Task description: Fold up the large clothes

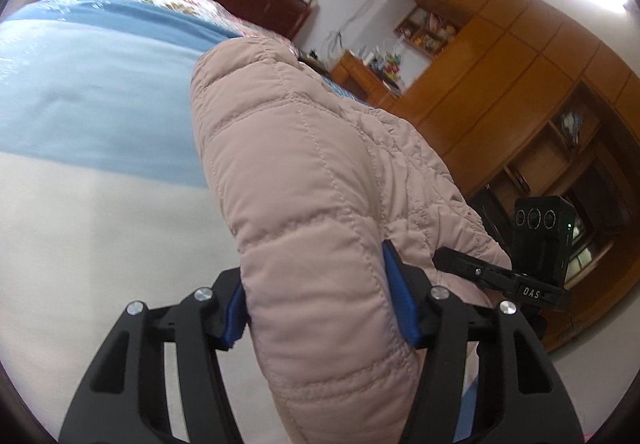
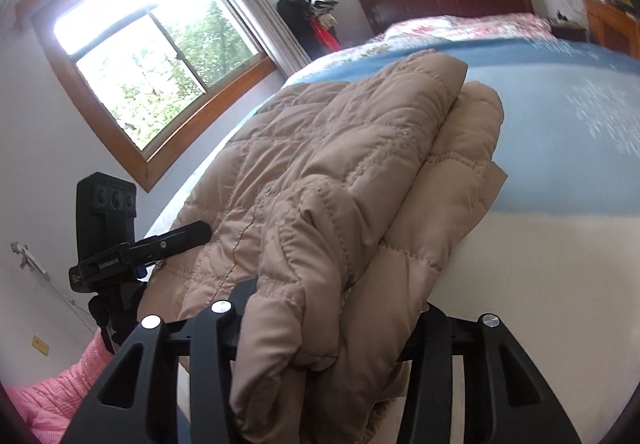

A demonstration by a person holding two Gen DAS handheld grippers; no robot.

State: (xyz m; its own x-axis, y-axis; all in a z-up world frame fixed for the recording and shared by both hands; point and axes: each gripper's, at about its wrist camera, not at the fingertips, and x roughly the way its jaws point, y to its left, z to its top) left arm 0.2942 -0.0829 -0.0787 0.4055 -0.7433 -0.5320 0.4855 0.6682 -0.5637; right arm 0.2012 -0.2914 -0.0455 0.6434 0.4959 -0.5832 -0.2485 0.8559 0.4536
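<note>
We see the bed (image 2: 560, 148) filling most of both views, its cover blue at the far part and white at the near part. On it lies the quilted beige jacket (image 2: 340, 148), bunched in thick folds along the left side of the bed, under the window (image 2: 160, 56). Its near edge hangs toward us. Our left gripper (image 1: 316, 304) clamps a puffy fold of the jacket between its blue pads (image 1: 400, 296). Our right gripper (image 2: 320, 328) has jacket fabric draped between and over its black fingers; we cannot tell whether it grips. A pink sleeve (image 2: 60, 392) shows near left.
</note>
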